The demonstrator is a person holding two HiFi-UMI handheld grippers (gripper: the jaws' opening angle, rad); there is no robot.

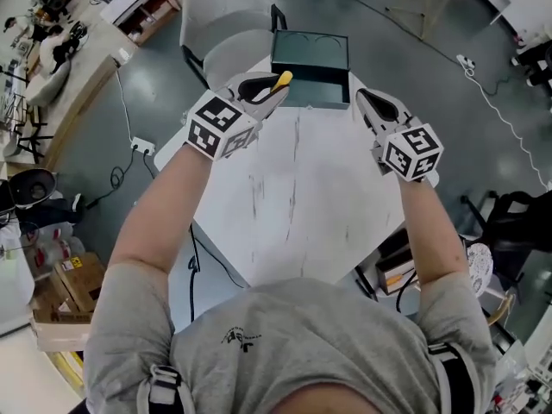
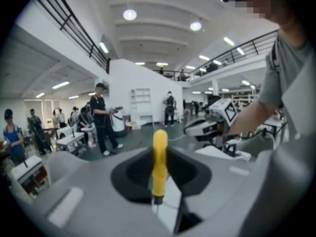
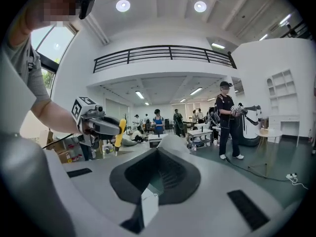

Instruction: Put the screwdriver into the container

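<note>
Floor [image 1: 103, 171]: dark grey-green, with cables trailing over it; it fills the edges of the head view.
Table [image 1: 293, 205]: white top with faint scuff lines, in the middle of the head view, one corner pointing toward the top of the frame.
Person [image 1: 285, 352]: grey T-shirt at the bottom of the head view, with both bare forearms stretched out over the table and one tool in each hand.
Chair [image 1: 220, 24]: pale grey, at the top of the head view, beyond the table and left of the container.
Container [image 1: 310, 54]: a dark green box at the table's far corner, top centre of the head view, with two rounded hollows in its upper face.
Left tool [image 1: 264, 88]: centre left of the head view, pointing toward the container. It is clenched on the screwdriver, which in the left gripper view stands upright in the middle between the jaws.
Right tool [image 1: 373, 109]: centre right of the head view, just right of the container's front. Its jaws stand apart, and the right gripper view shows nothing between them.
Screwdriver [image 1: 281, 81]: yellow handle sticking out of the left tool's tip, at the container's left front edge in the head view and outside the container. Its metal end sits low between the jaws.
</note>
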